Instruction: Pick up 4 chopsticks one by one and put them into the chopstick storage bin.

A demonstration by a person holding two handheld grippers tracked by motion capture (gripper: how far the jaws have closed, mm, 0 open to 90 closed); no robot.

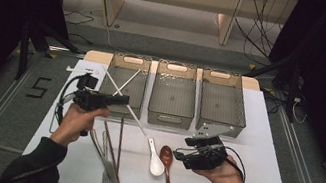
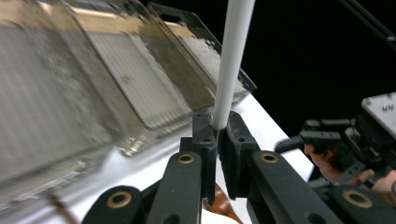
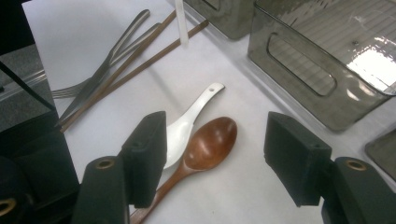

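White table covering and dark floor frame the scene; a white chopstick is clamped in the left gripper, slanting over the left bin at eleven o'clock, where another white stick is already leaned. Sorting is judged barely begun: the right gripper is spread empty above the brown spoon and white spoon, with forks and brown chopsticks left at seven o'clock

Dim room, lit table; left gripper view blurred.

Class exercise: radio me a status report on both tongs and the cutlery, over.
Left tongs shut on white chopstick, near left bin. Right tongs open over wooden spoon. Nothing in the way.
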